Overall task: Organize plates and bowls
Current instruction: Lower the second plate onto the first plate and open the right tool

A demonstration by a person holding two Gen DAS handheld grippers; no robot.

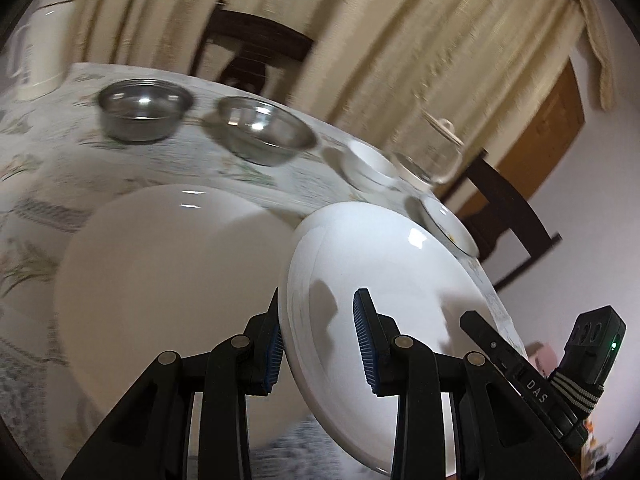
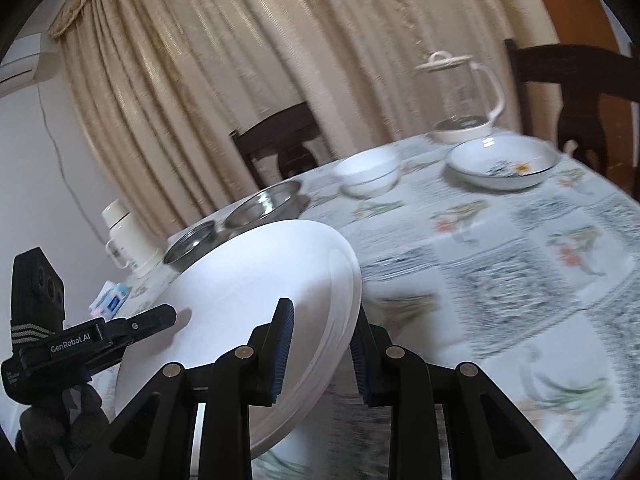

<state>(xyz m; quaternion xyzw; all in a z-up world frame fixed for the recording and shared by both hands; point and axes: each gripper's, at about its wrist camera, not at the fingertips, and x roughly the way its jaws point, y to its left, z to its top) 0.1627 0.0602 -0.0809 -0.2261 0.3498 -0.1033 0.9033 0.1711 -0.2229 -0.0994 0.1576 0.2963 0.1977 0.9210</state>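
A large white plate [image 1: 384,280] is tilted above the table, held at opposite rims by both grippers. My left gripper [image 1: 320,344] is shut on its rim, one pad on each face. My right gripper [image 2: 320,356] is shut on the same plate [image 2: 248,300] at its other edge. A second white plate [image 1: 168,272] lies flat on the table, left of the held one. Two steel bowls [image 1: 144,110] [image 1: 266,130], a small white bowl [image 1: 370,166] and a flowered white bowl [image 2: 502,162] stand farther back.
The round table has a floral tablecloth [image 2: 500,264]. A glass jug with a white lid [image 2: 466,100] stands at the far edge, a white flask [image 1: 40,36] at the far left. Dark wooden chairs [image 2: 280,140] and curtains stand behind.
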